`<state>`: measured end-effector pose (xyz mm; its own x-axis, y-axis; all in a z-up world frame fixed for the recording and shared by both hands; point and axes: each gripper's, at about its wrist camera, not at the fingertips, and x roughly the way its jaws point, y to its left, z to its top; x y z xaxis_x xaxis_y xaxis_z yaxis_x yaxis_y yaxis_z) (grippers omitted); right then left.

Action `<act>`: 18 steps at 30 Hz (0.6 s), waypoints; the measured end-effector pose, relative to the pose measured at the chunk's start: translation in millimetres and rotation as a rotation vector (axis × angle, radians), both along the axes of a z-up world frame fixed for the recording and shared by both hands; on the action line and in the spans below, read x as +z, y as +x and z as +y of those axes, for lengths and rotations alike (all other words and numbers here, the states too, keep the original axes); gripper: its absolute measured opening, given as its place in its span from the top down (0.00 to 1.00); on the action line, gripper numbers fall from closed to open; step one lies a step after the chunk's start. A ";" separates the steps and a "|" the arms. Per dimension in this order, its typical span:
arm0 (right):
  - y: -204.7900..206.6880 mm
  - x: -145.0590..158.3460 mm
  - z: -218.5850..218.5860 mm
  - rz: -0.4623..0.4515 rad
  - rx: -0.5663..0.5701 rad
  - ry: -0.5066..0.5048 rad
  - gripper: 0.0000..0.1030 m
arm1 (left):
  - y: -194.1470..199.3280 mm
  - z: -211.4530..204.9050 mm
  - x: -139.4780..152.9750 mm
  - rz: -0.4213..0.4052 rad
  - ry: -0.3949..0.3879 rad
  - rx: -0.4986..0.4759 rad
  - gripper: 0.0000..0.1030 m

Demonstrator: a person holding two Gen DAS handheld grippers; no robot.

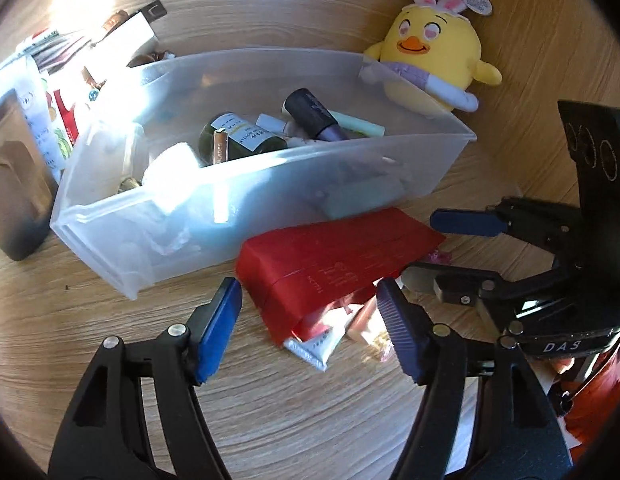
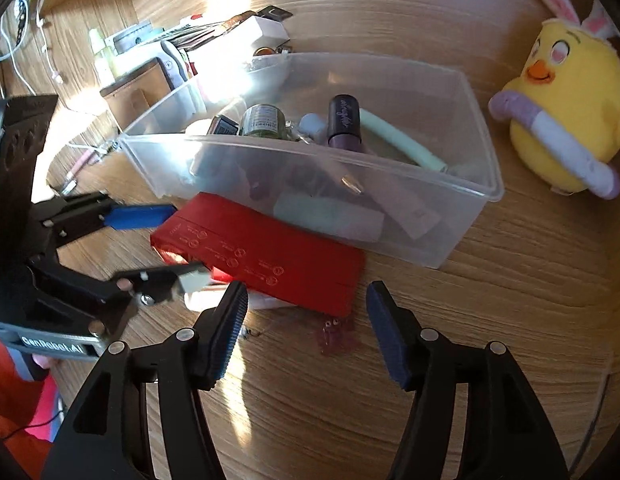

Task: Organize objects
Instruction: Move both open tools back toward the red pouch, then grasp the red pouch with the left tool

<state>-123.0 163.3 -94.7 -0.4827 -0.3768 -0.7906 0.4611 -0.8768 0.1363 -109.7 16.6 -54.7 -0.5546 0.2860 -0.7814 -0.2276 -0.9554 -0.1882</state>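
Observation:
A flat red box [image 1: 333, 264] [image 2: 270, 256] lies on the wooden table in front of a clear plastic bin [image 1: 449, 148] [image 2: 481, 152] that holds bottles and tubes. My left gripper [image 1: 310, 328] [image 2: 170, 246] is open, its blue pads standing either side of one end of the box without pressing on it. My right gripper [image 2: 308, 332] [image 1: 441, 252] is open too, at the box's other end, with nothing clamped. Small items, among them a white tube [image 1: 313, 348], poke out from under the box.
A yellow chick plush [image 1: 433, 56] [image 2: 569, 112] with bunny ears sits right of the bin. Boxes and packets [image 1: 42, 128] [image 2: 150, 80] crowd the table left of and behind the bin. Bare wood lies near my fingers. Cables [image 2: 14, 40] hang at far left.

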 end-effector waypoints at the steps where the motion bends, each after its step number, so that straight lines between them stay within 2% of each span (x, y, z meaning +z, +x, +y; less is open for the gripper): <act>1: -1.1 -0.2 1.4 -0.003 -0.003 -0.013 0.45 | -0.1 -0.4 0.5 0.001 0.009 -0.002 0.33; 3: -2.1 -0.9 3.5 -0.010 -0.003 -0.036 0.45 | 1.7 -0.1 1.9 0.009 0.014 -0.006 0.33; 8: 1.3 -0.4 4.1 -0.007 -0.009 -0.047 0.46 | 11.8 4.8 8.6 0.054 -0.029 -0.002 0.43; 14: 11.5 10.7 -3.9 0.034 0.010 -0.047 0.46 | 34.1 -1.4 22.5 0.110 -0.052 0.015 0.43; 18: 19.4 12.2 -19.0 0.034 0.064 -0.049 0.46 | 55.0 -16.5 23.5 0.100 -0.033 0.052 0.43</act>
